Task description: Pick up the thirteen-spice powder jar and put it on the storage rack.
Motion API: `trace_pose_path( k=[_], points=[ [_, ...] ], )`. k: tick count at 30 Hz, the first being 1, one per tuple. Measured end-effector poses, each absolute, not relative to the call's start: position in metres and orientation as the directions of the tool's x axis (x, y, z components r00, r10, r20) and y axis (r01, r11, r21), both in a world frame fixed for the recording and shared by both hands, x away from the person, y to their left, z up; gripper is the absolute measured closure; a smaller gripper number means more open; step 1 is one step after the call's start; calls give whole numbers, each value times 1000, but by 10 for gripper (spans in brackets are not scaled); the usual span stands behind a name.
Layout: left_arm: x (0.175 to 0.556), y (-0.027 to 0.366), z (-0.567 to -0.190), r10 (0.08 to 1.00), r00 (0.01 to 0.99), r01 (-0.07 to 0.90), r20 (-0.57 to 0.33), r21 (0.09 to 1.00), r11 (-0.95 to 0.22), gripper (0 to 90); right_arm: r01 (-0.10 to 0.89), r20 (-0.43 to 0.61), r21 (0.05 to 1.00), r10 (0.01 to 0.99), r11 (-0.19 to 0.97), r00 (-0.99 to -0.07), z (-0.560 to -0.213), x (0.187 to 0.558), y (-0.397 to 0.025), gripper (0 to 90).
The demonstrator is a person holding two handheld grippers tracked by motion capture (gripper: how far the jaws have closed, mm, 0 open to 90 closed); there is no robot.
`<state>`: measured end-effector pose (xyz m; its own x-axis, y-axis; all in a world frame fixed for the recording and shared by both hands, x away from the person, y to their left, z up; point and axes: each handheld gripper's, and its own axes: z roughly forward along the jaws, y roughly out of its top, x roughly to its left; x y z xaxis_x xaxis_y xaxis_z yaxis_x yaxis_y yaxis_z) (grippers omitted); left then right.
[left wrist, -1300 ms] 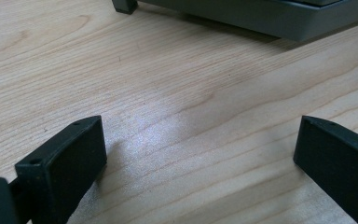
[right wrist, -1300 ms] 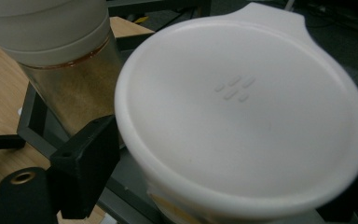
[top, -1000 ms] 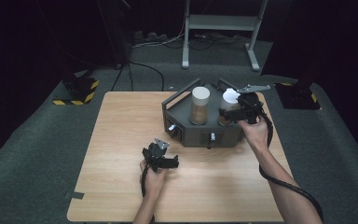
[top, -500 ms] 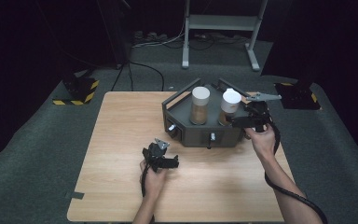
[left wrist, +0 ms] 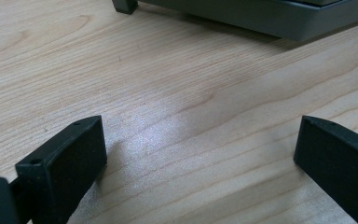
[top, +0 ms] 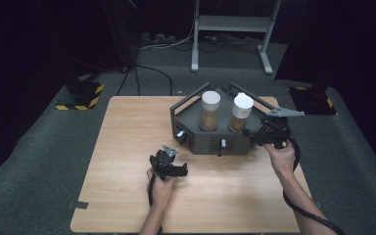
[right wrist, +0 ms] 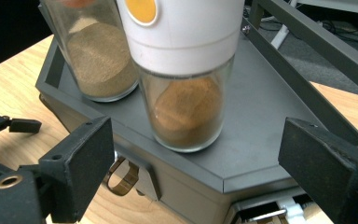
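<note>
the right gripper (right wrist: 196, 186), jaws spread and empty, faces the white-capped jar (right wrist: 186, 79) near the grey tray's (top: 196, 137) right edge. the left gripper (top: 169, 164) rests open on the table (top: 127, 147). closing off-centre could probably tip the jar against its neighbour (top: 209, 110).

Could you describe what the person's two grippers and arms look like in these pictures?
Both are black handheld tools. The left gripper and the right gripper each carry a small grey three-cornered plate on top and trail a black cable back along the forearm. Their jaws are flat, blocky black pads with small holes near the corners, seen close in both gripper views. The forearms are bare, with no sleeves visible.
</note>
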<state>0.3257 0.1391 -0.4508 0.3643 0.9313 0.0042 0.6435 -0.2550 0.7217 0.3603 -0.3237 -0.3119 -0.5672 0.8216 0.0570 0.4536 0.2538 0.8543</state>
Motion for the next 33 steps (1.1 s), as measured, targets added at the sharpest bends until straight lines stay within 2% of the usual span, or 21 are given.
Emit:
trace_pose_path(
  k=[33],
  points=[
    [326,139,-451,931,365,644,6,721,-257,23,485,85,845,840,223,-536,-347,333,-352,120]
  ],
)
